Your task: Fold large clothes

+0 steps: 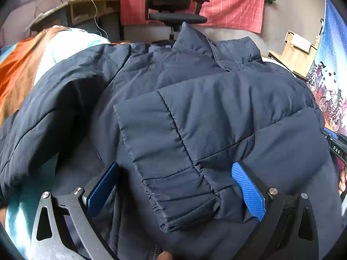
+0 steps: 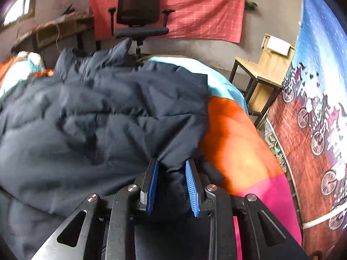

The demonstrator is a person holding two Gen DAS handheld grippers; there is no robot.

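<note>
Navy puffer jacket (image 1: 195,99) spread over a multicoloured bedspread (image 2: 234,130), collar toward 12 o'clock, one sleeve (image 1: 169,156) folded across its front. Left gripper (image 1: 175,188) jaws wide apart over the sleeve cuff, gripping nothing. Right gripper (image 2: 171,186) clamped on a bunch of jacket fabric at the garment's 5 o'clock edge

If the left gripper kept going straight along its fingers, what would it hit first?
Probably the folded-over sleeve cuff of the dark navy puffer jacket, which lies between the open left gripper fingers; depth is uncertain.
</note>
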